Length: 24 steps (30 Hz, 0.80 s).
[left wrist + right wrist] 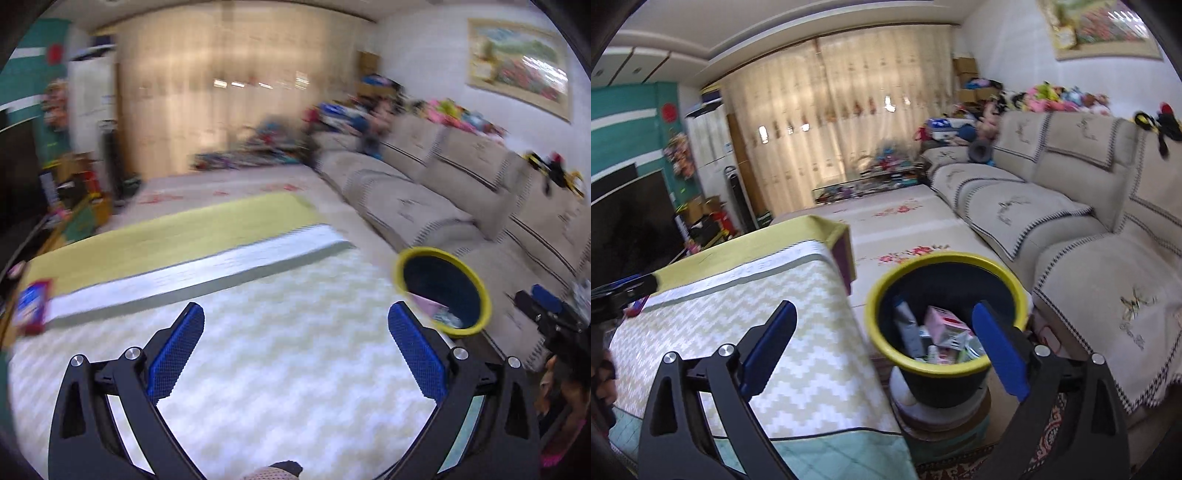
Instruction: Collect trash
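A woven cloth (783,332) with a matt zigzag weave is covering the table. Just beside the table, the bin (960,384) is showing smooth dark plastic with a glossy yellow rim; glossy paper cartons (943,326) are lying inside it. Beyond the bin, the sofa (1071,236) is wearing matt beige fabric with stitched edging. The left gripper (295,354) is showing matt black arms, shiny metal bolts and rough, dimpled blue pads (175,354); the right gripper (886,350) is looking alike.

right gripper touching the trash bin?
Cannot tell. In the right wrist view the open right gripper has one finger overlapping the yellow-rimmed trash bin, but that view shows neither contact nor a gap plainly.
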Available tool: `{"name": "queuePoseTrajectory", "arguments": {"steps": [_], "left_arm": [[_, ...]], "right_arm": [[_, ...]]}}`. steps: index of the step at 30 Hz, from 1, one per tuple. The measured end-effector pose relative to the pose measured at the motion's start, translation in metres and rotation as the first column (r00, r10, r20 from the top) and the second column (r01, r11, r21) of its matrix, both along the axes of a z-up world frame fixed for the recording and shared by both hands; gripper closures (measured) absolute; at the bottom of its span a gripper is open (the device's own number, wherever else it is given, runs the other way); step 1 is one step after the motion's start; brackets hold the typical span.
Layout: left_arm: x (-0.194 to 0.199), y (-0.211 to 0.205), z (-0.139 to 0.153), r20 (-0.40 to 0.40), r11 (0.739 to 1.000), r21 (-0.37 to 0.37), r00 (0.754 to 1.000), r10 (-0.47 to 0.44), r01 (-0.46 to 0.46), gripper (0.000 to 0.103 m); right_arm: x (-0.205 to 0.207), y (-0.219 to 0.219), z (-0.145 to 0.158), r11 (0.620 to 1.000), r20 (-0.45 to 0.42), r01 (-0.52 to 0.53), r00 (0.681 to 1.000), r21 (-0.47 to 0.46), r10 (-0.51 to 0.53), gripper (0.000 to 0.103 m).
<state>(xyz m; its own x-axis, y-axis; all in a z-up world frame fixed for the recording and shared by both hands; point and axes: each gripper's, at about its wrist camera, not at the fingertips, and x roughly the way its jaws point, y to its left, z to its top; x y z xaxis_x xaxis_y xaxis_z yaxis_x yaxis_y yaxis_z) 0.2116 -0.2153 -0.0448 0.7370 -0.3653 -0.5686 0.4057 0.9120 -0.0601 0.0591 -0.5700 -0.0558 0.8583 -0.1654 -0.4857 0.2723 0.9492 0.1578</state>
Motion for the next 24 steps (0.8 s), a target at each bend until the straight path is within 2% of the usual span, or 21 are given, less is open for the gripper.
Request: {"name": "queuePoseTrajectory", "arguments": {"steps": [2,5,8,12,17,24], "left_arm": [[-0.013,0.031,0.008,0.028,0.996,-0.027,0.996,0.082,-0.081,0.005],[-0.043,0.075,0.020,0.077,0.980,-0.056,0.978,0.193,-0.189,0.005],[-0.066,0.100,0.027,0.089,0.968,-0.057,0.965,0.248,-0.243,0.005],[-0.092,0.119,0.029,0.078,0.959,-0.056,0.957,0.280,-0.277,0.005],[-0.124,0.123,0.023,0.065,0.954,-0.053,0.952,0.299,-0.296,0.005],[-0.142,0.123,0.035,0.098,0.947,-0.062,0.943,0.319,-0.315,0.005]], "right_arm": [[0.001,0.011,0.006,1.000,0.004,-0.021,1.000,-0.018,0.021,0.010],[-0.001,0.025,0.018,0.998,0.010,-0.049,0.999,-0.034,0.049,0.009],[-0.009,0.038,0.030,0.996,0.012,-0.064,0.998,-0.059,0.064,0.008],[-0.023,0.046,0.041,0.994,0.013,-0.084,0.996,-0.075,0.085,0.007],[-0.041,0.049,0.051,0.994,0.026,-0.092,0.995,-0.059,0.093,0.007],[-0.052,0.047,0.056,0.995,0.030,-0.092,0.995,-0.041,0.093,0.007]]}}
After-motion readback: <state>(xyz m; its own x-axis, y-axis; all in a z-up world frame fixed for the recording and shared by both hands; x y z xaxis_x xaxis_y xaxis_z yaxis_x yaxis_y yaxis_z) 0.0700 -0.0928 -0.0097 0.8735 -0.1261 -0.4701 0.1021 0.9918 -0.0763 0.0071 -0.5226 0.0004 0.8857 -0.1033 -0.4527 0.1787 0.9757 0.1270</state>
